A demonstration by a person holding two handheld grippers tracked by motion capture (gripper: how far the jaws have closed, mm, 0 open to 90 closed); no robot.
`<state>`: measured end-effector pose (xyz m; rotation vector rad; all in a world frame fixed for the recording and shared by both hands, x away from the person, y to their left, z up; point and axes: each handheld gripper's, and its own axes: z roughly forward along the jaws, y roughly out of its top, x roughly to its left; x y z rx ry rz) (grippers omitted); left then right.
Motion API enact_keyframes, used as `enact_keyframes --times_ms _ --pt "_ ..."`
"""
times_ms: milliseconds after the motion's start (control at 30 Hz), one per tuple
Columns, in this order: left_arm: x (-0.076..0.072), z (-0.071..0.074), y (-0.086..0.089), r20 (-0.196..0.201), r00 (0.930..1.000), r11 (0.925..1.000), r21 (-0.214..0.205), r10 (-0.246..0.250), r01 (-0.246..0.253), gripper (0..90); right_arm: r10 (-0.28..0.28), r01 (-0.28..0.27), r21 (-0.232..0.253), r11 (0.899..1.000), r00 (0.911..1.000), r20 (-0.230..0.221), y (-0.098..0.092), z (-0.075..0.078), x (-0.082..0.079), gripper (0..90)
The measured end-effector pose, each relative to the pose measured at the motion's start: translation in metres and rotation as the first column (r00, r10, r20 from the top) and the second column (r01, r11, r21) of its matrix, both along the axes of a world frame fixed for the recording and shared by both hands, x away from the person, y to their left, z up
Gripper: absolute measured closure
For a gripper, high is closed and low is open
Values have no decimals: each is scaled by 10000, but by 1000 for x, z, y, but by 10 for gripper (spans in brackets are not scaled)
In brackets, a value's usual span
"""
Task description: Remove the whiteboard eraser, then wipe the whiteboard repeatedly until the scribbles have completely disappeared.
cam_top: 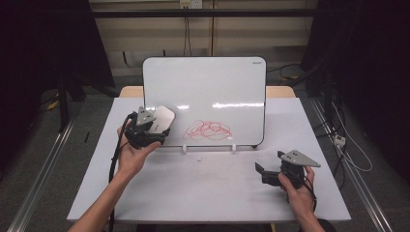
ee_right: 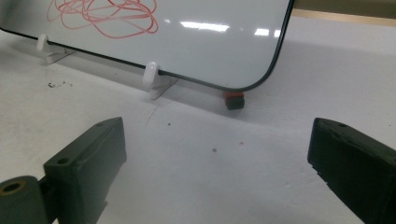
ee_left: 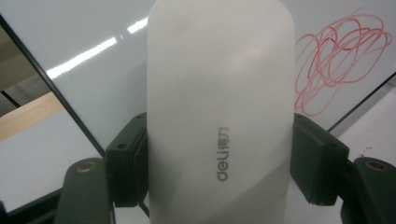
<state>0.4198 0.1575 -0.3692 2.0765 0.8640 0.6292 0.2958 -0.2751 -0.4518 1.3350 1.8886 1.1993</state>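
Gripping a smooth white plastic eraser between its black jaws, the left hand-held gripper holds it just in front of the whiteboard's glossy lower left, beside red scribbles. Rounded and oblong, the eraser points toward the board. The right hand-held gripper rests spread wide on the matte white table.

— Where are we looking? A lab or test bay, we'd say.
— What tells us that? The white table between floor rails, black curtains at both sides, loose cables, and a wall socket.
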Motion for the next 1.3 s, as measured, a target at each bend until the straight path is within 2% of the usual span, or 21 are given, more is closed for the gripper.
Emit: enact_keyframes --times_ms 67,300,433,600,867,1300 --pt "-1 2 2 5 10000 9996 -271 -17 17 309 8 -8 10 10000 10000 -21 0 0 0 43" --pt "-7 10 5 393 9992 9984 -561 20 2 309 95 -95 2 10000 9999 42 0 0 -1 43" --pt "-12 14 4 676 9973 9972 -711 281 -233 309 141 -141 -19 9999 9999 81 -1 1 -2 43" --pt "-15 16 1 680 9976 9948 -1017 132 -62 309 83 -83 -11 10000 10000 38 -1 1 -1 42" --pt "-16 14 -9 606 9977 9947 -966 -288 346 309 -87 87 -1 10000 10000 43 -1 1 -2 42" --pt "-18 12 -35 696 9944 9961 -324 -791 815 308 91 -91 -24 10000 9999 53 -2 0 -1 42"
